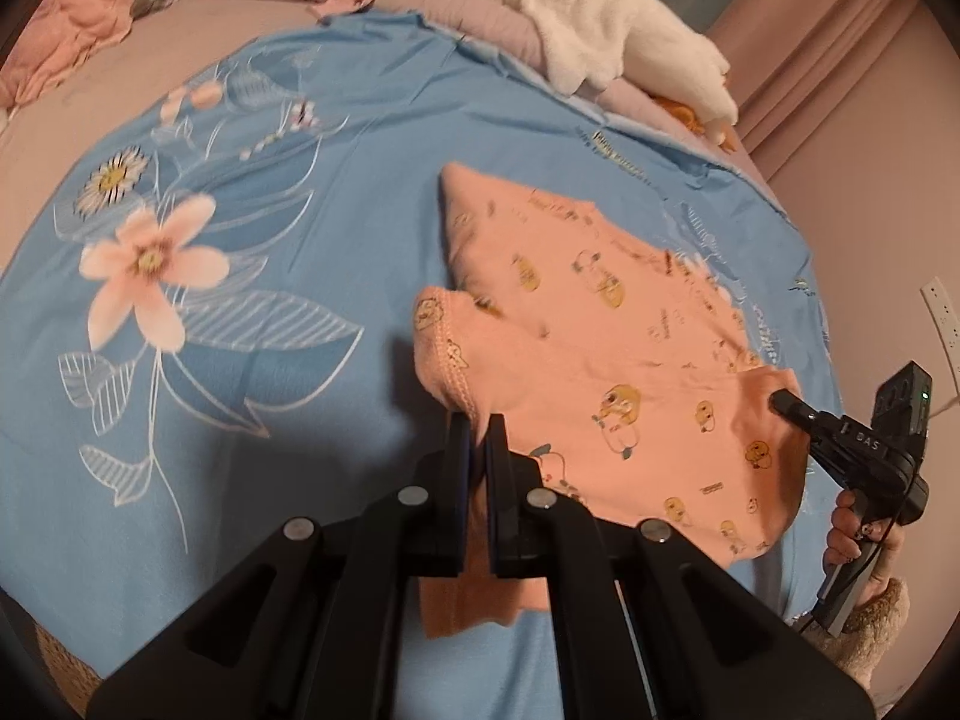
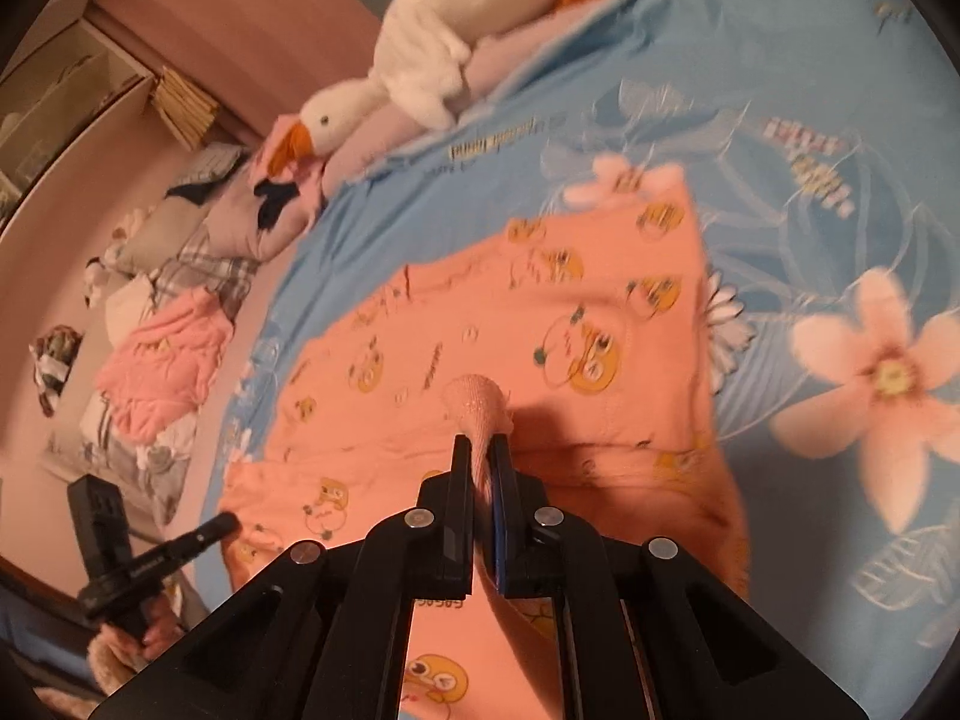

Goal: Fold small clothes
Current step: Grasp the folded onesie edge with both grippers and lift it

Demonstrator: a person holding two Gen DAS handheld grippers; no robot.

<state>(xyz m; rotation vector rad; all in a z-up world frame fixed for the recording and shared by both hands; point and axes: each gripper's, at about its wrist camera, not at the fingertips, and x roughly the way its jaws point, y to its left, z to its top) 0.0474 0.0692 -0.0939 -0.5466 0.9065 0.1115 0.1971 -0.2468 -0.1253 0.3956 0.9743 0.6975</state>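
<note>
A small peach garment (image 1: 600,360) printed with yellow cartoon ducks lies on a blue floral sheet (image 1: 270,240). My left gripper (image 1: 478,429) is shut on its ribbed near-left edge, and the cloth hangs down between the jaws. In the left wrist view my right gripper (image 1: 780,401) meets the garment's right corner, with a hand (image 1: 852,534) on its handle. The right wrist view shows the right gripper (image 2: 481,447) shut on a pinched-up fold of the garment (image 2: 540,330). There, the left gripper (image 2: 225,522) touches the cloth's left edge.
A white plush goose (image 1: 600,30) lies along the far edge of the sheet on lilac bedding. A crumpled pink garment (image 2: 162,360) and checked pillows (image 2: 204,270) sit to the left in the right wrist view. A wall socket (image 1: 945,324) is on the right wall.
</note>
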